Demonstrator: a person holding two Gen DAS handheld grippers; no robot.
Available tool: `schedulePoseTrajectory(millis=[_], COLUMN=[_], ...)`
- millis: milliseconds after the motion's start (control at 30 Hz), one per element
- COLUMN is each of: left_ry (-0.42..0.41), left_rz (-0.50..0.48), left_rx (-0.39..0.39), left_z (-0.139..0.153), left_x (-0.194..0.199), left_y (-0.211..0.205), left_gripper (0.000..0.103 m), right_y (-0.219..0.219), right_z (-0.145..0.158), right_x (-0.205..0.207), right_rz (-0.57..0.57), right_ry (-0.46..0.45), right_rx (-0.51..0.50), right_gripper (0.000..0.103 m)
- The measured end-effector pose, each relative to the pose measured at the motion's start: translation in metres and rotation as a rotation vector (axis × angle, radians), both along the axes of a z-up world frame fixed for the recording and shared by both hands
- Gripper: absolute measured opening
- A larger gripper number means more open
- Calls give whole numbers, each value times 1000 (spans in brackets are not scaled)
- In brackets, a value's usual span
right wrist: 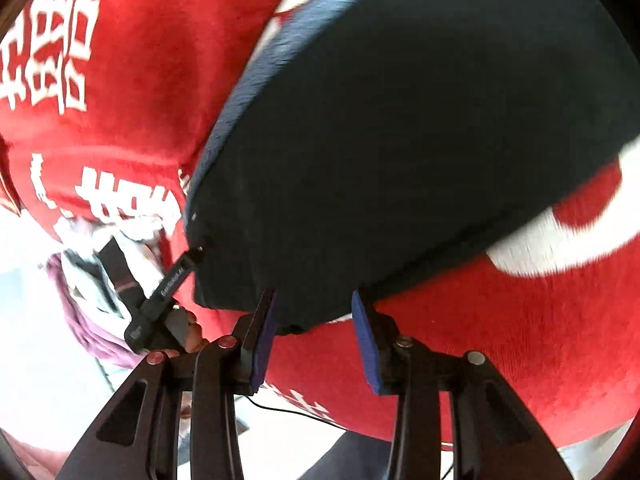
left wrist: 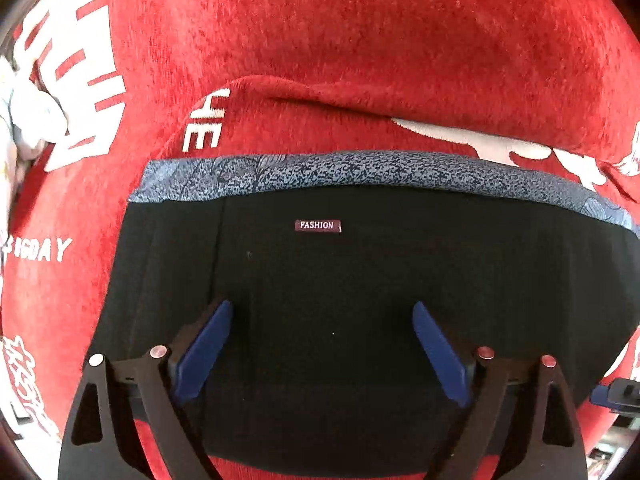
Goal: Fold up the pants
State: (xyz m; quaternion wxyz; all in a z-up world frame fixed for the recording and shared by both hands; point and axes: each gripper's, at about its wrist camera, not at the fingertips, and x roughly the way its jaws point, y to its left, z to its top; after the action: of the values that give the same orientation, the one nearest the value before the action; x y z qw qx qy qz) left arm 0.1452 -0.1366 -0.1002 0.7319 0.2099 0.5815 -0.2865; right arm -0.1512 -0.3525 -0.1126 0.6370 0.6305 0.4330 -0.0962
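The black pants (left wrist: pixel 360 280) lie folded into a flat block on a red cloth (left wrist: pixel 360 40), with a blue patterned waistband (left wrist: pixel 360 170) along the far edge and a small FASHION label (left wrist: pixel 318 225). My left gripper (left wrist: pixel 322 316) is open just above the pants, fingers spread wide. In the right wrist view the pants (right wrist: pixel 420 140) fill the upper right. My right gripper (right wrist: pixel 314 300) is open at their near edge, blue pads (right wrist: pixel 366 340) on either side of the hem. The left gripper's finger (right wrist: pixel 176 276) shows at the pants' left corner.
The red cloth has white lettering (left wrist: pixel 80 72) and covers the whole surface. A bunched white fabric (left wrist: pixel 24 120) lies at the far left. In the right wrist view, the person's hand (right wrist: pixel 192 332) and a thin black cable (right wrist: pixel 288 410) sit below the cloth's edge.
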Motion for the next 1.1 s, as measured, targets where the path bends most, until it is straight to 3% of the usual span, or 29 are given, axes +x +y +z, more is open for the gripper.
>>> schedulePoseTrajectory(millis=[233,367,400,467,600,667,767,867,1000,1100], left_ry=[15,9,8,18,21,16,6,8,36,31], left_rz=[7,7,7,6,-13,-17,-15,-15,9,-33], left_rx=[14,16,18,19,14,11,10,21,65,32], left_z=[-3,-9,-10,-9,-12,-15,-15,-14,-2,20], left_x=[6,3,3,4,6,7,5,5,-1,-23], left_y=[-6,-12,-14,-14,-14,-16,-17,-16,-25,-41], left_gripper=[96,102,102,102,102,102,102,102,102,102], right_y=[-18,-20,-21,-27,-30,-20,-7,-7,-18,-32], right_z=[-25,-26,-27,-24,15,23,-6,-10,-3,8], right_x=[-19,-18,-18,-21,-13,-19,-32,-37,-59,-92], right_rz=[-203,-212,-216,-199,-96,-66,-66,-82,-59,-109], right_ry=[-88,-85,-79,-47,-80,-44,77,41,63,67], right_rx=[69,72,73,37,-133,-194,-190,-180,-122,-120], right_gripper=[41,41,38,8,8,8,5,5,25,29])
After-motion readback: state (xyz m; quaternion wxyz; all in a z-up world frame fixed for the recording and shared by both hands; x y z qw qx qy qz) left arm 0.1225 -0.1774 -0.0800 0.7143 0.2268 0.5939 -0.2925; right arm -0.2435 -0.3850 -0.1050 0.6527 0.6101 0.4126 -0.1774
